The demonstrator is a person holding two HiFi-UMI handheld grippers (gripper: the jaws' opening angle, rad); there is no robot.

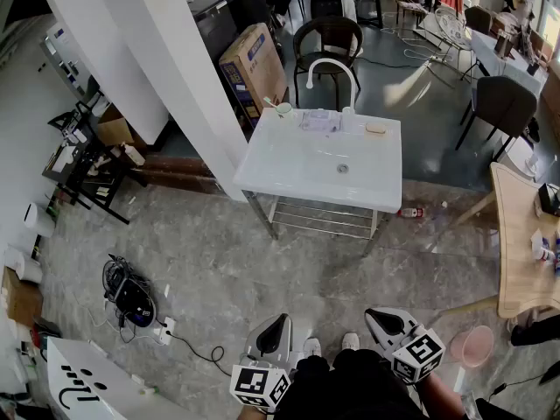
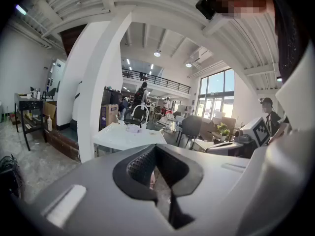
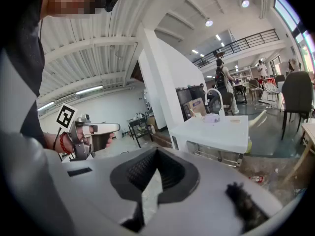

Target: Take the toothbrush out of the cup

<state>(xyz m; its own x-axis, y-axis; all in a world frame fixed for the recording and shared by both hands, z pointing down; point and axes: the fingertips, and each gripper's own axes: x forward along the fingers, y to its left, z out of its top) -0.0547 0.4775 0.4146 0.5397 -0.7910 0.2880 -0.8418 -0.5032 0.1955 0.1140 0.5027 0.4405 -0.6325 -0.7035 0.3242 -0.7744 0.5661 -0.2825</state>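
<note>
A pale cup (image 1: 283, 109) stands on the back left corner of the white sink (image 1: 289, 178), beside the curved faucet (image 1: 331, 68). A toothbrush (image 1: 270, 102) leans out of the cup toward the left. Both grippers are low at the frame's bottom, near the person's feet and far from the sink. My left gripper (image 1: 273, 329) and right gripper (image 1: 383, 320) are shut and hold nothing. In the left gripper view the jaws (image 2: 157, 151) meet in front of the distant sink (image 2: 123, 137). In the right gripper view the gripper (image 3: 156, 154) is the same, with the sink (image 3: 216, 129) ahead.
A white pillar (image 1: 166, 68) and a cardboard box (image 1: 254, 59) stand left of the sink. Chairs (image 1: 328, 38) sit behind it. A wooden table (image 1: 521, 243) and a pink bucket (image 1: 475, 346) are at the right. Cables and a power strip (image 1: 131, 300) lie on the floor at the left.
</note>
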